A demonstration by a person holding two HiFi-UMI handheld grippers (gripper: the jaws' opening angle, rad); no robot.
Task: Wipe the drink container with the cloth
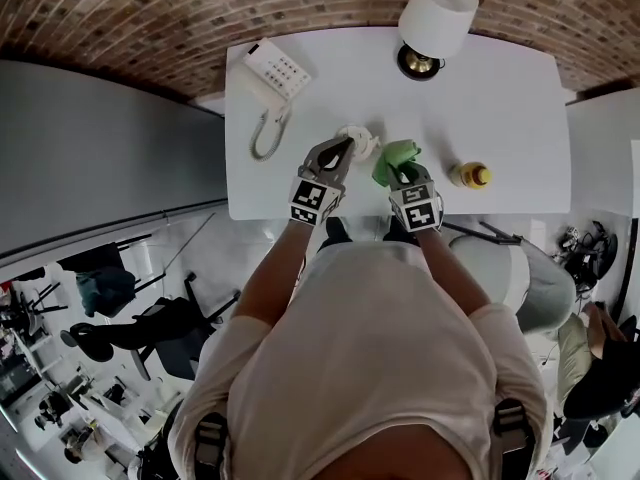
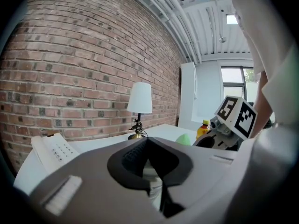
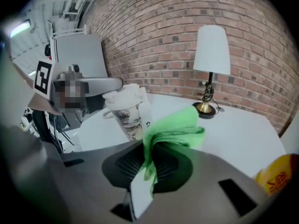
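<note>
Left gripper [image 1: 343, 151] is sitting over the near edge of the white table [image 1: 510, 108], with its jaws pressing in on the drink container [image 1: 358, 140]. In the left gripper view the pale cup body [image 2: 152, 180] is filling the gap between the pads. The left gripper [image 2: 149, 164] is gripping it from the near-left side.

Right gripper [image 1: 402, 175] is working just to the right, jaws pinching the green cloth [image 1: 396, 159]. In the right gripper view a fold of the cloth [image 3: 174, 130] is running down between the pads of the right gripper [image 3: 149, 168], and the rest is bunching up above them.

Relative position: the container is standing upright just left of the cloth and slightly farther out. From the right gripper view, the container [image 3: 126, 111] is showing behind the cloth's left edge, lid on, with the left gripper [image 3: 91, 85] reaching in from the left. Cloth and cup are very close. I can't tell whether they're touching, and the cup base is hidden.

A yellow bottle [image 1: 470, 175] is standing farther right on the table, apart from both grippers. A white phone [image 1: 275, 73] is lying at the far left, with its cord trailing toward the near side. A lamp [image 1: 437, 18] with a white shade is standing at the far edge, right of centre, and a brick wall [image 1: 150, 18] is running behind it.
</note>
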